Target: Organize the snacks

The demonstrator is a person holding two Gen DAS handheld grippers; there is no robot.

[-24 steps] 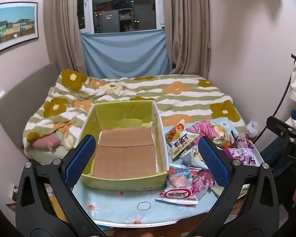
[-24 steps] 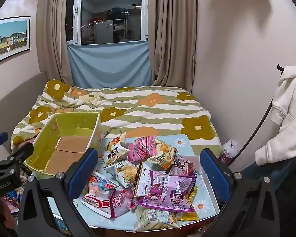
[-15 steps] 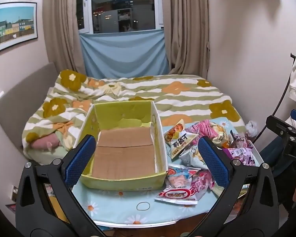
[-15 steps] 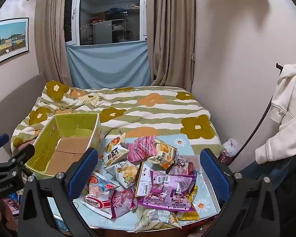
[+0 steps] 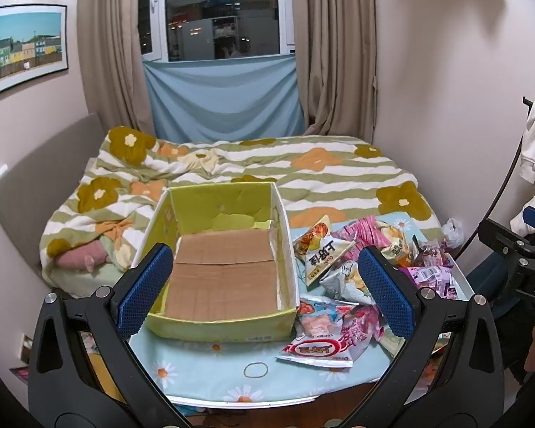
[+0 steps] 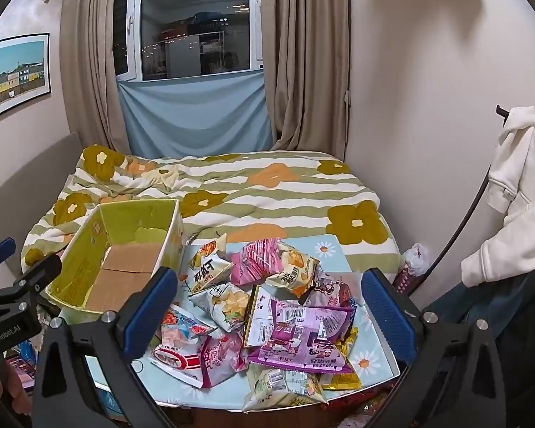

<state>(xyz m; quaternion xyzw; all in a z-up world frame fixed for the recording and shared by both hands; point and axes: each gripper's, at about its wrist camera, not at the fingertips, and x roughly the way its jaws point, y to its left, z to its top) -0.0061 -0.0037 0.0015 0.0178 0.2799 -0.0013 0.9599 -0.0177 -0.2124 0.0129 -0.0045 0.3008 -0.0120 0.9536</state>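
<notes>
Both claws, left claw (image 5: 264, 285) and right claw (image 6: 269, 301), hang released, grasping nothing. Snack packets (image 6: 267, 306) lie heaped on the bench (image 5: 203, 363) beside the yellow box (image 5: 224, 326), which looks empty.

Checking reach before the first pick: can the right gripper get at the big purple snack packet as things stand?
Probably yes. The right gripper is open and empty, and the purple snack packet lies on top of the pile, uncovered, directly ahead.
</notes>
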